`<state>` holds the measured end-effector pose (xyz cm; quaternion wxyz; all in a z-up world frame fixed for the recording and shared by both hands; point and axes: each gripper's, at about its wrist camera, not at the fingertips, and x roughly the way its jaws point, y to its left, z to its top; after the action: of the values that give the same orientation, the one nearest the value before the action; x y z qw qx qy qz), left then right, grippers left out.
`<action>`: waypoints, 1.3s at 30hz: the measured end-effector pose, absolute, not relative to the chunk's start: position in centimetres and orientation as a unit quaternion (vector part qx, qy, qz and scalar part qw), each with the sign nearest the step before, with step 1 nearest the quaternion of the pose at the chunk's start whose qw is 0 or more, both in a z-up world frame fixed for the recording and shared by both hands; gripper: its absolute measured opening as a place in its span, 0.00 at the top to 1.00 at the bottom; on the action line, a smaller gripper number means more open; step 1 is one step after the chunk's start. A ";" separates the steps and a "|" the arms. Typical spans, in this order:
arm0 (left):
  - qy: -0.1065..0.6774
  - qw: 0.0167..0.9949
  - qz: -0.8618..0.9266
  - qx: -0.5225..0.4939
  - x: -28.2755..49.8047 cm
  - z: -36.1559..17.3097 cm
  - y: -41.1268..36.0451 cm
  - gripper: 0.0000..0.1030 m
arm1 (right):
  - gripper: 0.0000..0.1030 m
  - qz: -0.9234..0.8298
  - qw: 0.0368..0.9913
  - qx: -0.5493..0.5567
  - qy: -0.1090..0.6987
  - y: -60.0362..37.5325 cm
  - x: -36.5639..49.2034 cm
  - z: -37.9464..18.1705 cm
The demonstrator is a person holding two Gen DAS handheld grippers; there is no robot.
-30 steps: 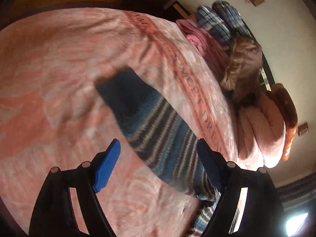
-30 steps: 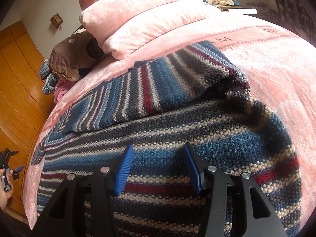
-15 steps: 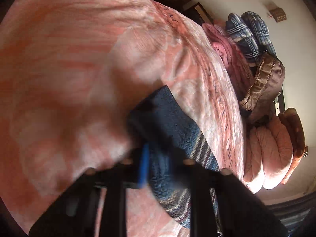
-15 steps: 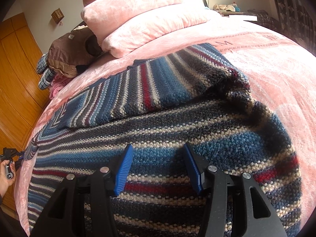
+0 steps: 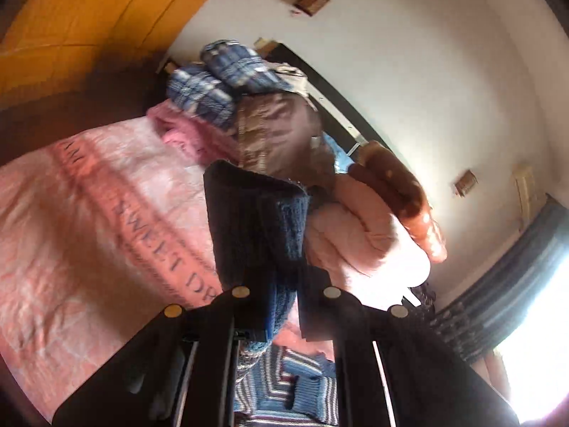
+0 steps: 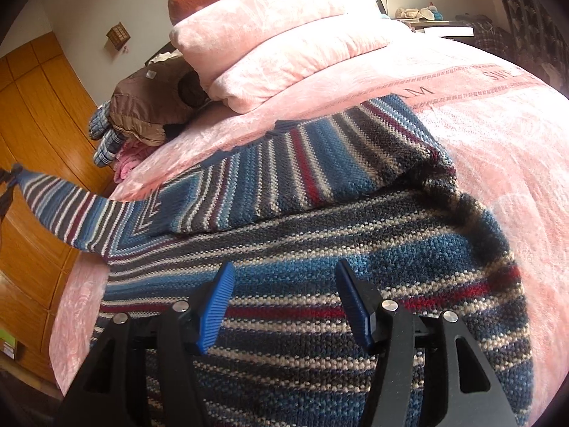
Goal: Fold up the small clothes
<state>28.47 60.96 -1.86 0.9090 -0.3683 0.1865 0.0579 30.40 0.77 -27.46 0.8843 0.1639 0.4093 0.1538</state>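
A knitted sweater with blue, red, white and grey stripes lies spread on the pink bedspread. One sleeve is folded across its body. The other sleeve is raised off the bed at the far left. In the left wrist view my left gripper is shut on that sleeve's dark navy cuff, which stands up between the fingers; more of the sweater shows below. My right gripper is open just above the sweater's lower body, with nothing between its blue pads.
Two pink pillows lie at the head of the bed. Beside them sit a brown jacket and a pile of plaid and pink clothes. A wooden wardrobe stands along the left, a nightstand at the back right.
My left gripper has shut on the sleeve cuff and lifted it off the bed, its view tilting up toward the wall. The right gripper has stayed open over the sweater.
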 end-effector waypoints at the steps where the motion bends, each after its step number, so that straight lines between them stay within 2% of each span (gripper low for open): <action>1: 0.188 0.916 0.049 -0.350 29.3 -0.8 59.0 0.93 | 0.42 0.155 0.883 0.167 0.410 0.6 30.1 -27.4; 6: 0.211 0.928 0.010 -0.306 33.3 0.2 50.4 0.93 | 0.42 0.156 0.879 0.183 0.411 -1.0 29.3 -26.8; 12: 0.254 0.925 -0.035 -0.280 37.4 -3.5 40.4 0.93 | 0.41 0.152 0.872 0.209 0.416 -2.7 29.2 -27.0; 27: 0.396 0.892 -0.098 -0.196 44.0 -21.3 20.1 0.92 | 0.41 0.159 0.856 0.243 0.429 -4.3 30.0 -28.1; 29: 0.424 0.880 -0.110 -0.185 44.6 -23.8 18.5 0.87 | 0.39 0.157 0.851 0.248 0.434 -4.6 30.3 -28.3; 30: 0.444 0.869 -0.118 -0.181 44.8 -25.0 17.8 0.80 | 0.37 0.156 0.848 0.254 0.438 -4.8 30.5 -28.3; 31: 0.456 0.864 -0.123 -0.174 44.7 -26.0 17.2 0.67 | 0.31 0.155 0.844 0.263 0.441 -5.1 30.6 -28.3; 32: 0.465 0.861 -0.126 -0.166 44.5 -26.5 17.2 0.59 | 0.28 0.156 0.839 0.277 0.441 -5.5 30.8 -28.1; 34: 0.461 0.861 -0.133 -0.168 43.1 -26.6 18.1 0.29 | 0.26 0.164 0.825 0.320 0.436 -6.5 31.8 -27.5; 37: 0.441 0.862 -0.139 -0.205 39.3 -25.7 22.0 0.17 | 0.26 0.201 0.791 0.379 0.436 -7.2 35.3 -26.8; 39: 0.435 0.858 -0.144 -0.231 36.0 -25.6 24.0 0.15 | 0.30 0.221 0.758 0.404 0.462 -6.8 38.9 -27.3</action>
<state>35.96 24.04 -25.56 0.8584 -0.2310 0.4348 -0.1440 38.94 -6.76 -27.31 0.7582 0.4040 0.4617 0.2207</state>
